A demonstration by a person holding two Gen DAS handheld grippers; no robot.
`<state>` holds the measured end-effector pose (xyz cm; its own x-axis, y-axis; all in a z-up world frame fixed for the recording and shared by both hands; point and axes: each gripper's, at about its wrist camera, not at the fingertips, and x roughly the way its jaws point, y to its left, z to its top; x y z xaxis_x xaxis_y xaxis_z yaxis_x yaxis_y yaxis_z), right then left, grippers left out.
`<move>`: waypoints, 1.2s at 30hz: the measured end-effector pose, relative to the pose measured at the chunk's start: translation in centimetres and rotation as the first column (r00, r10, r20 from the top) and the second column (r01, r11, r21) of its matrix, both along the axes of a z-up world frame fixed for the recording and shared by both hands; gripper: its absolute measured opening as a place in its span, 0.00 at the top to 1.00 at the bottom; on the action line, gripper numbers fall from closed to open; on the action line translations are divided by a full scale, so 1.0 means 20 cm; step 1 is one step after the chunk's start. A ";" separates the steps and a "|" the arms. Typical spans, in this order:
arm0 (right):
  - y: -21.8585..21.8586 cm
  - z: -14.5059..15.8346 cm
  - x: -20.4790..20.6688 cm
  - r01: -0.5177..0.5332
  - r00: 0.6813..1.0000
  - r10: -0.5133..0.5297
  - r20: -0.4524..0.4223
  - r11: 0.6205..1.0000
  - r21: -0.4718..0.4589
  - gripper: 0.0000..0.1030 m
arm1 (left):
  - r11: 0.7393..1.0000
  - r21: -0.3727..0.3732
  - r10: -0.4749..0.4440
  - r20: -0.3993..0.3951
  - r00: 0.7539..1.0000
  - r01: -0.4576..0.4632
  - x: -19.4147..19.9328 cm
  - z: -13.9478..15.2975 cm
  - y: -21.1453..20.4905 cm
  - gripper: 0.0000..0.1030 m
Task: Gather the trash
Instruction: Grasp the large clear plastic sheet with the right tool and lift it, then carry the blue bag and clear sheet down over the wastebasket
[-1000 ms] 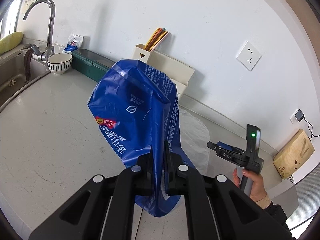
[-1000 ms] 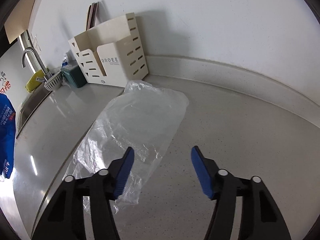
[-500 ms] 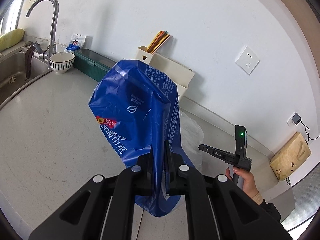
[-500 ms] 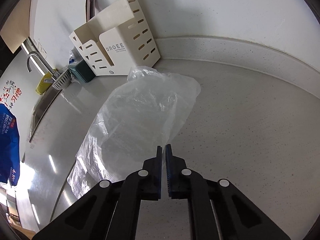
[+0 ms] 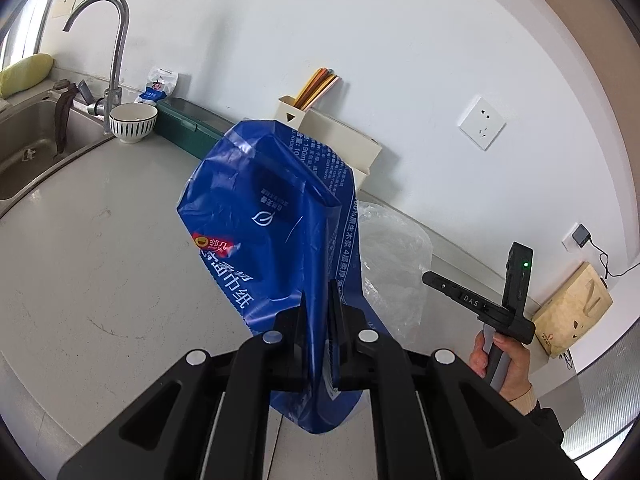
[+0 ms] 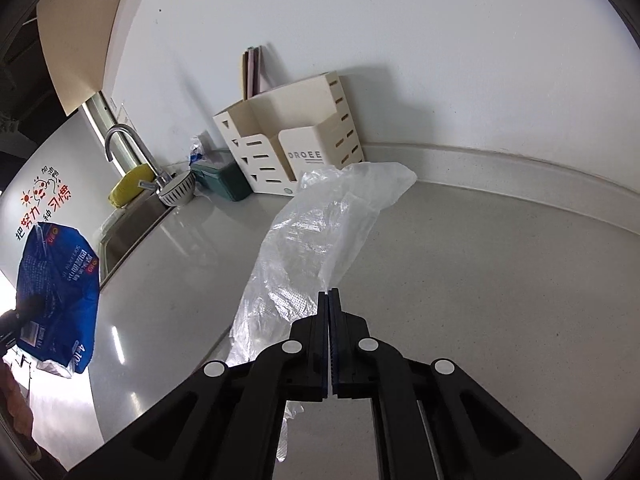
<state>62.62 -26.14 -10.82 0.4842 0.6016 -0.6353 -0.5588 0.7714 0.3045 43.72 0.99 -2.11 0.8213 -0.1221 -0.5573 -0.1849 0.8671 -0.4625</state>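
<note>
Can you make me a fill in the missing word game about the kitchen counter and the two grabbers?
1. The left gripper is shut on a ____ plastic package.
2. The right gripper is shut on a clear plastic ____ that drapes down to the counter.
3. The striped bowl stands next to the ____.
4. The cream rack stands against the ____.

Missing words: blue; bag; faucet; wall
</note>
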 end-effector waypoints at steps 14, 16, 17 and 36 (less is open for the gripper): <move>-0.19 0.19 -0.57 0.050 0.995 -0.052 0.090 0.999 0.022 0.95 | 0.999 -0.021 -0.048 0.011 0.999 0.049 -0.43 -0.02 -0.11 0.92; -0.23 0.22 -0.67 0.061 0.993 -0.063 0.103 0.998 0.022 0.95 | 0.998 -0.028 -0.060 0.009 0.998 0.061 -0.50 -0.04 -0.12 0.92; -0.24 0.24 -0.71 0.064 0.992 -0.066 0.110 0.998 0.022 0.95 | 0.997 -0.030 -0.066 0.009 0.998 0.066 -0.52 -0.04 -0.13 0.92; -0.31 0.33 -1.63 0.046 0.979 -0.059 0.193 0.997 0.068 0.95 | 0.992 -0.004 -0.129 -0.014 0.992 0.129 -1.16 -0.19 -0.30 0.92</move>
